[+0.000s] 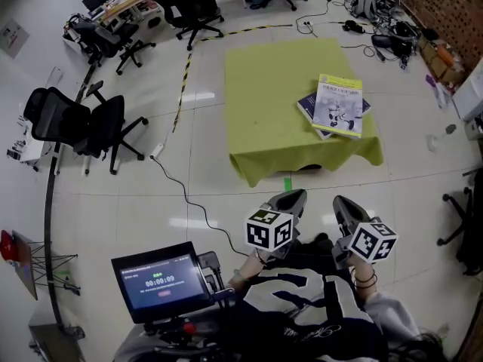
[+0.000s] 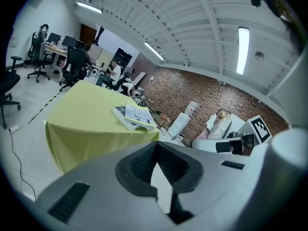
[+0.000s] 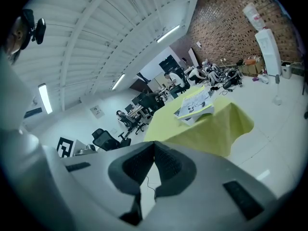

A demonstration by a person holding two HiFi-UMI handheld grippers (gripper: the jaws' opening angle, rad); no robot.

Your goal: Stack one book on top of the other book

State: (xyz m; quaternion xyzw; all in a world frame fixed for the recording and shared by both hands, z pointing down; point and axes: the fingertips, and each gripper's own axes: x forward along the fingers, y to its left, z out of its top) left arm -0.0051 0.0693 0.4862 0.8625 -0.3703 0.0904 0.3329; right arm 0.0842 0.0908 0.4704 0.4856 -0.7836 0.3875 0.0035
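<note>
A white and yellow-green book (image 1: 339,105) lies on top of a dark blue book (image 1: 311,108), near the front right corner of the low table with the yellow-green cloth (image 1: 272,119). The two books (image 2: 136,115) also show in the left gripper view, and as the stack of books (image 3: 195,108) in the right gripper view. My left gripper (image 1: 293,200) and right gripper (image 1: 341,205) are held close to my body, well short of the table. Both are shut with nothing between the jaws. The left gripper (image 2: 156,146) and right gripper (image 3: 154,145) point toward the table.
Black office chairs (image 1: 83,123) stand at the left, more at the back by desks. A cable (image 1: 185,191) and striped tape (image 1: 183,78) run over the floor left of the table. A screen on a stand (image 1: 160,281) sits at my lower left. Clutter lines the brick wall (image 1: 441,10).
</note>
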